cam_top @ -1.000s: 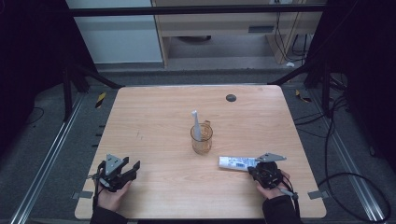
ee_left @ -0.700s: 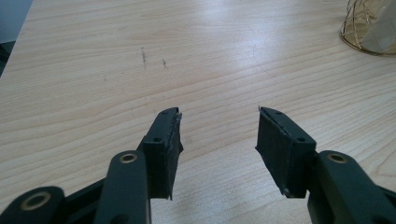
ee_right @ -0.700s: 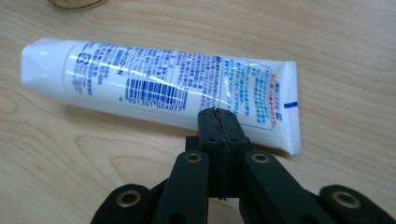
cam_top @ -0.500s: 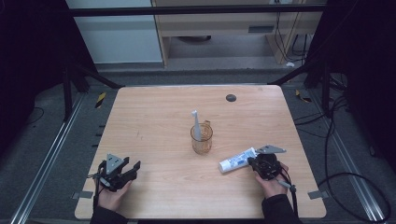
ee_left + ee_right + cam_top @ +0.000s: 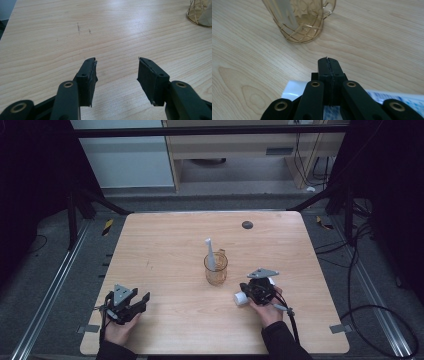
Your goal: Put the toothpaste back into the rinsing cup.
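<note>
A pale wooden table [image 5: 165, 245] is seen from above, with dark floor and cables around it. A white tube [image 5: 241, 297] is clamped crosswise in the right gripper [image 5: 258, 287], whose jaws are pressed fully together on its flat end; it is held near the table's right front, just right of an amber glass cup [image 5: 215, 268] holding a white upright item [image 5: 210, 254]. At the near left, the left gripper [image 5: 131, 302] is held with jaws spread apart and nothing between them. A small dark disc [image 5: 247, 225] lies at the far edge.
</note>
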Demonstrator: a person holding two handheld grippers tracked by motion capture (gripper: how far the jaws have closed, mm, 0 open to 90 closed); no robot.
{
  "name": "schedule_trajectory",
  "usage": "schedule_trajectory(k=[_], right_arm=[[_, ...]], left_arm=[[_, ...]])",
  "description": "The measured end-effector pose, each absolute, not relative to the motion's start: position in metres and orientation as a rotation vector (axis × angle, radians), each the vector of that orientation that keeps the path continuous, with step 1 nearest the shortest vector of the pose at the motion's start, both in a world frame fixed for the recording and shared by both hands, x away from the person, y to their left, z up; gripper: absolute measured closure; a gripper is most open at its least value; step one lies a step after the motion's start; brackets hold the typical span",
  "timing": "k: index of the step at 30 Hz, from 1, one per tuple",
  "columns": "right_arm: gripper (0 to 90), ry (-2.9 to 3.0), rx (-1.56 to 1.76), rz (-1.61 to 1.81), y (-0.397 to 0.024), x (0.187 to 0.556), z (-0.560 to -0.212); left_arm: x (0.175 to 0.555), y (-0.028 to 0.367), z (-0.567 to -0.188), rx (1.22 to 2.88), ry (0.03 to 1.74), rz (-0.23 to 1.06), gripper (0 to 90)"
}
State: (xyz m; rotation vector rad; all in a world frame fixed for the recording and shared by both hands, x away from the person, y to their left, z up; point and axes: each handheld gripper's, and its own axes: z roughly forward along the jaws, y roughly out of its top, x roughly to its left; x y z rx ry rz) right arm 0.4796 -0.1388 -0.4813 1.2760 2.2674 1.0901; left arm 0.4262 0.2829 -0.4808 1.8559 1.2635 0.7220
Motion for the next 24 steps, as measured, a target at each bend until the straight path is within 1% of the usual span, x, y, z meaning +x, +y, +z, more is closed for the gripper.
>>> schedule_trajectory(k=[9, 24], right_arm=[[90.0, 2.345, 1.228, 1.058, -0.134, 0.473, -0.48], [90.0, 2.419, 1.219, 1.026, -0.152, 0.446, -0.479]], left_arm=[[0.426, 0.282, -0.481, 1.867, 1.264, 0.717, 48.3], [0.426, 0.282, -0.482, 1.878, 1.268, 0.71, 48.1]])
